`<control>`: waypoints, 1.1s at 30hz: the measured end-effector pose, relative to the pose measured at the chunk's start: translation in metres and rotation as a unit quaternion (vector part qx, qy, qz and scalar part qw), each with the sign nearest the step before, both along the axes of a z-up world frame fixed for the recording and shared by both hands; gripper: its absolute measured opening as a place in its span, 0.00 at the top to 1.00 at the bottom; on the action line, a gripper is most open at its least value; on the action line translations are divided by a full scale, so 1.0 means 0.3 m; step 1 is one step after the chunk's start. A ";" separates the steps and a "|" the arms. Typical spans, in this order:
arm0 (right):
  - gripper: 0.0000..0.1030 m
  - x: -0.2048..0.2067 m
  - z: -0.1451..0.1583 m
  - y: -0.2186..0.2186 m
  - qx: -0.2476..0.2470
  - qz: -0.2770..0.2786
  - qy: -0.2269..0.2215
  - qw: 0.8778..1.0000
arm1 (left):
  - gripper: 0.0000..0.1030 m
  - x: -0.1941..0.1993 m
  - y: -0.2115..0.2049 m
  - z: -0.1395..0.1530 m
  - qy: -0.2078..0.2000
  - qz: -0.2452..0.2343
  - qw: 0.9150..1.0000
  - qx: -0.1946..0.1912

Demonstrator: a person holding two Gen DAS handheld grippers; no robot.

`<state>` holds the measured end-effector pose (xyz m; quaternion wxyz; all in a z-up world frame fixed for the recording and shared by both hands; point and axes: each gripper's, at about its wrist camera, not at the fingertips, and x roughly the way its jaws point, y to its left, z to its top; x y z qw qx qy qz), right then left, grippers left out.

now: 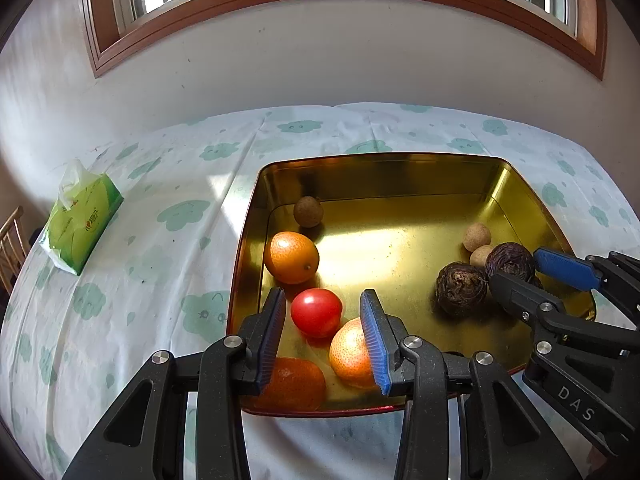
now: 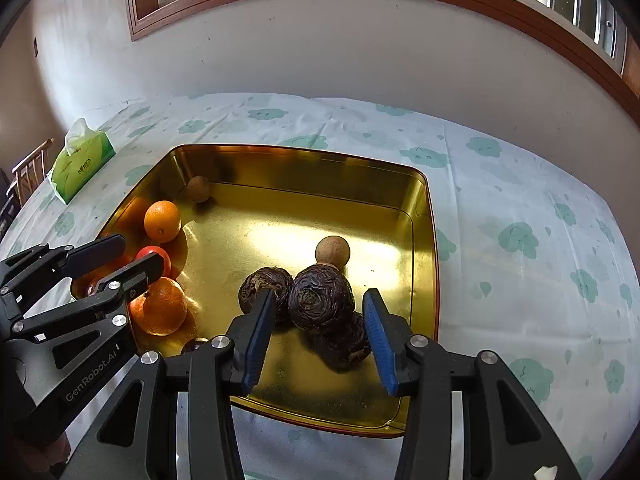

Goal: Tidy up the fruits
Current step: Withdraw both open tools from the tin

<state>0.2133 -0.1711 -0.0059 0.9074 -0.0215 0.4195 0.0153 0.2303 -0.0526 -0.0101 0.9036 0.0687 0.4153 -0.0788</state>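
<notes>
While both grippers hover over the near edge of the square gold metal tray on the cloud-print tabletop, sorting looks mostly done, judging by how the fruit lies in groups. Left gripper: fingers released, nothing pinched; small red tomato-like fruit sits in the gap just ahead of the tips, a pale orange citrus is partly behind the right-hand finger, a darker orange citrus tucked behind the left-hand finger at the tray's near edge, and a bright orange citrus further ahead to the left. Right gripper: fingers parted, not clamping; a dark purple-brown ridged water-chestnut-like bulb stands between the tips, with a second such bulb touching it at the left finger and a third bulb under it near the right finger. I can't tell whether a pad brushes any of them. Beyond the bulbs is a small tan round longan-like fruit, with a second one showing beside it in the left wrist view; another brown longan sits alone in the far left corner, well apart. Probably left to do: bring that stray longan to its own kind, maybe tidy the clusters. Green tissue pack lies off to the far left, outside the tray, not involved.
</notes>
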 end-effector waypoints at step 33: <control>0.45 -0.360 0.050 0.043 0.014 -0.029 -0.019 0.999 | 0.61 -0.342 0.093 0.059 -0.007 0.042 0.999 -0.010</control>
